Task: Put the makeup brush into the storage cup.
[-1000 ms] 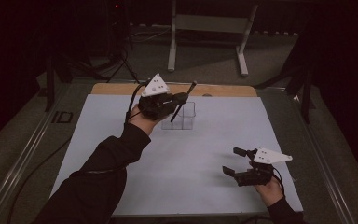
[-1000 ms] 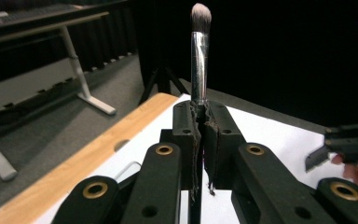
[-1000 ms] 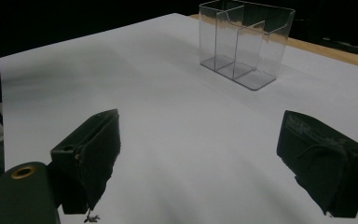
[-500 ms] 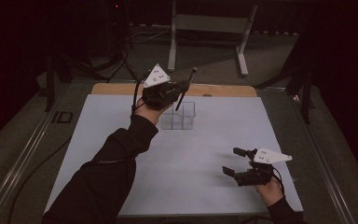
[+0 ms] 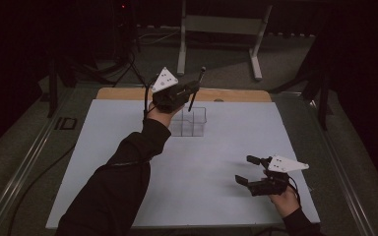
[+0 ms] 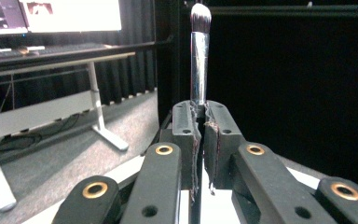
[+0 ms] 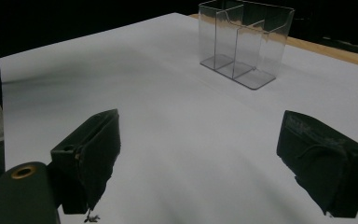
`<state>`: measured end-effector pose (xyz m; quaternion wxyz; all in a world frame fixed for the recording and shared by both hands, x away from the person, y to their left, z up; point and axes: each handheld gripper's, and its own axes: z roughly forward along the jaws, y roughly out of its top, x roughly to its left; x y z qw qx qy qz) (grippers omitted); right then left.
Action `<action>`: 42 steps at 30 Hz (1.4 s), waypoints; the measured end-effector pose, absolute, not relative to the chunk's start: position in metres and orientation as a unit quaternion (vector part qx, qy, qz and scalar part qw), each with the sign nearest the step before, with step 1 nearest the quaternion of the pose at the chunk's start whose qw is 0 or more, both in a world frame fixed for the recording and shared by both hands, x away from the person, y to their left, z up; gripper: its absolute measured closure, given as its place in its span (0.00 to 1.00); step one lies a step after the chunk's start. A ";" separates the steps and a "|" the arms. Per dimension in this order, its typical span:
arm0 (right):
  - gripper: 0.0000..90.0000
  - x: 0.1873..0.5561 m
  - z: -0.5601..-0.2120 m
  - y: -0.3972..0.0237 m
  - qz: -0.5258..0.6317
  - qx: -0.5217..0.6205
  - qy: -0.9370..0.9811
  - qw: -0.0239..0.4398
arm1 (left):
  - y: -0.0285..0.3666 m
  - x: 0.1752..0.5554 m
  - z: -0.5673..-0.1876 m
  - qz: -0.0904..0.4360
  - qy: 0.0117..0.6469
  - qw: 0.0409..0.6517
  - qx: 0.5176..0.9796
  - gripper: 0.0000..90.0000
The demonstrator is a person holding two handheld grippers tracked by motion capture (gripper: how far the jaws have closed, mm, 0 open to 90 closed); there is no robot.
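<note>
My left gripper is raised above the far middle of the table, shut on a makeup brush. In the left gripper view the brush stands upright between the closed jaws, silver ferrule and dark bristle tip on top. A clear plastic organizer with several compartments stands on the white table, just below and nearer than the left gripper. In the right gripper view the organizer sits empty at the far end. My right gripper rests low near the front right, open with nothing between its jaws.
A wooden strip runs along the table's far edge. A white metal stand stands on the floor beyond. Cables trail along the floor at the left. Dark curtains surround the area.
My left gripper has risen and moved farther away with the brush, which now stands more upright over the organizer. The right gripper has stayed in place.
</note>
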<state>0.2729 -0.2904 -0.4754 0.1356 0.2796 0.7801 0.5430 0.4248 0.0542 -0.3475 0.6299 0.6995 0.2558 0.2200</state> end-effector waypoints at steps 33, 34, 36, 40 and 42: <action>0.15 0.272 -0.475 -0.290 0.546 0.277 0.779 0.134 | 0.054 0.450 -0.398 0.249 0.318 0.644 0.651 0.95; 0.15 0.272 -0.474 -0.290 0.546 0.277 0.780 0.134 | 0.053 0.450 -0.402 0.250 0.321 0.639 0.653 0.95; 0.15 0.272 -0.475 -0.290 0.546 0.277 0.779 0.133 | 0.053 0.451 -0.407 0.250 0.322 0.634 0.657 0.95; 0.15 0.272 -0.475 -0.290 0.546 0.276 0.780 0.133 | 0.053 0.453 -0.416 0.248 0.331 0.632 0.655 0.95; 0.15 0.272 -0.475 -0.290 0.546 0.276 0.780 0.133 | 0.053 0.453 -0.420 0.253 0.333 0.631 0.653 0.95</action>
